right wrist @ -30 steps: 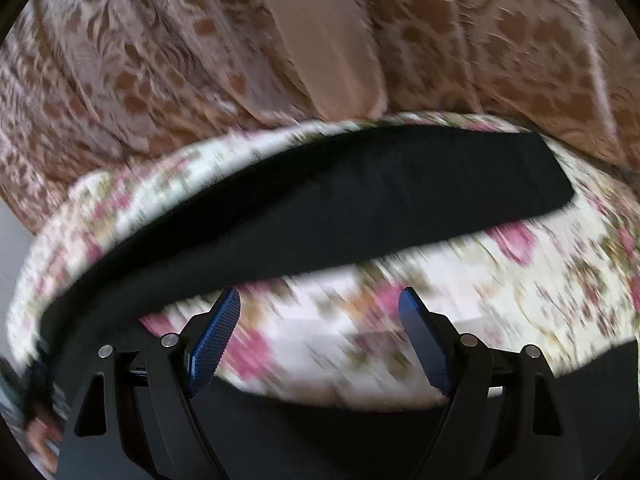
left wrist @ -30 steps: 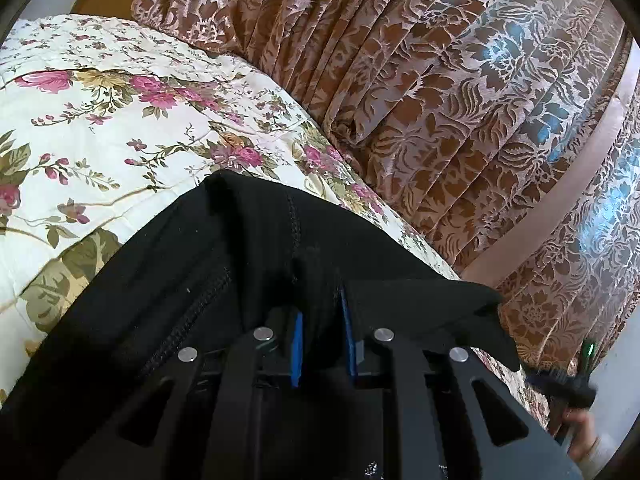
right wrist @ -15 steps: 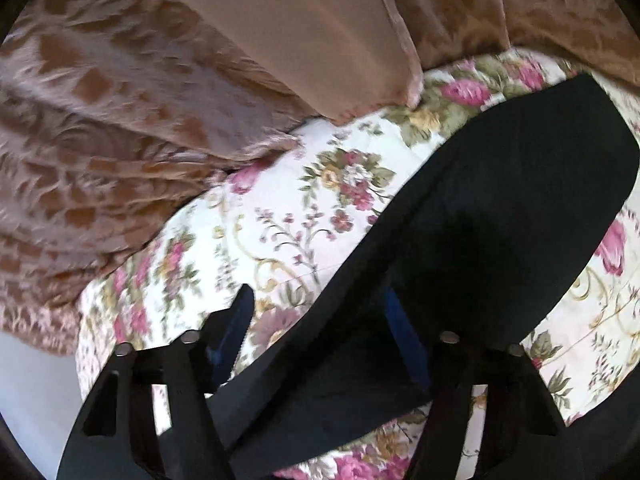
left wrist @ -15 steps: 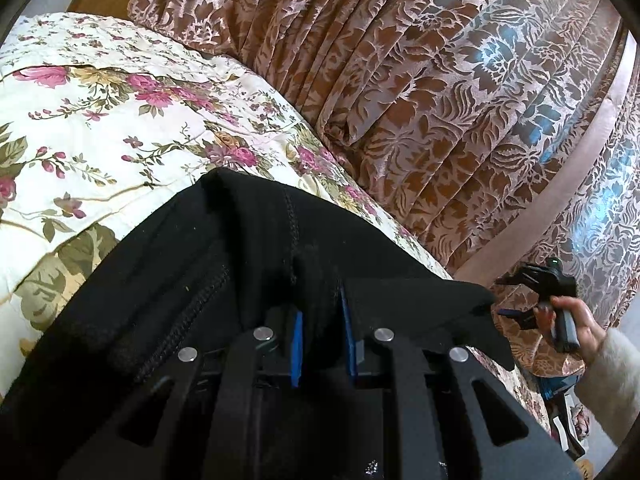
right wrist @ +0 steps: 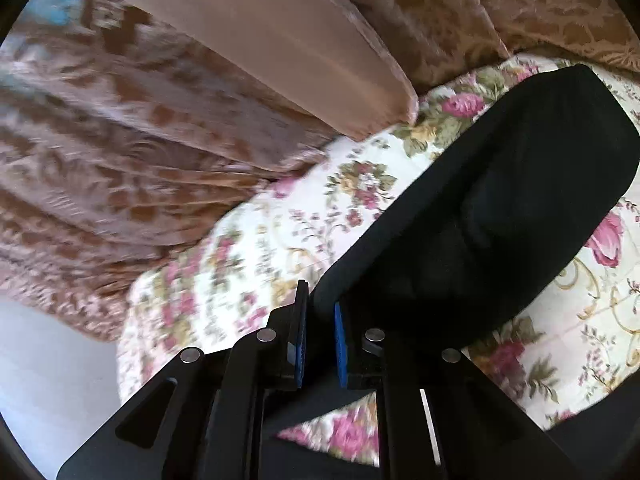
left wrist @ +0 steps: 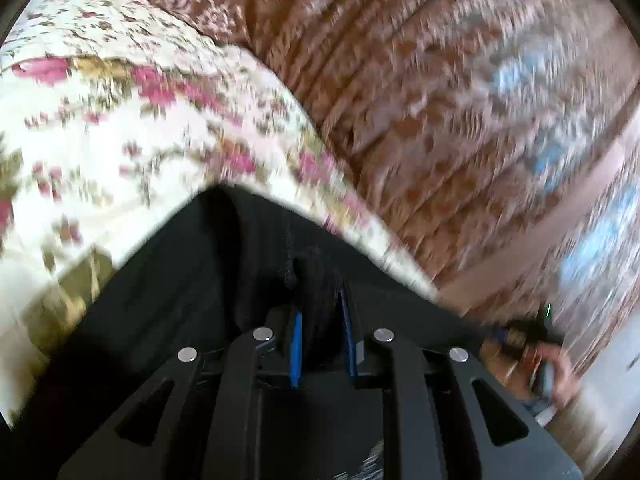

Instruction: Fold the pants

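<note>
The black cloth pants (right wrist: 500, 208) are seen as a matt, soft knit; a raised stitched seam (left wrist: 289, 256) is shown along them in the left wrist view. Beneath the pants, a cream quilted cotton bedspread with pink printed roses (right wrist: 280, 248) is seen, faintly puckered and dull. Behind the bedspread, a brown patterned curtain (right wrist: 120, 168) is woven with a slight sheen, and a plain tan band (right wrist: 280, 40) looks smooth and satiny. The left tongs (left wrist: 322, 344) and right tongs (right wrist: 319, 344) are made of matt black plastic, with blue ribbed rubbery pads (right wrist: 341, 344) and bright metal rivets (right wrist: 267, 335).
</note>
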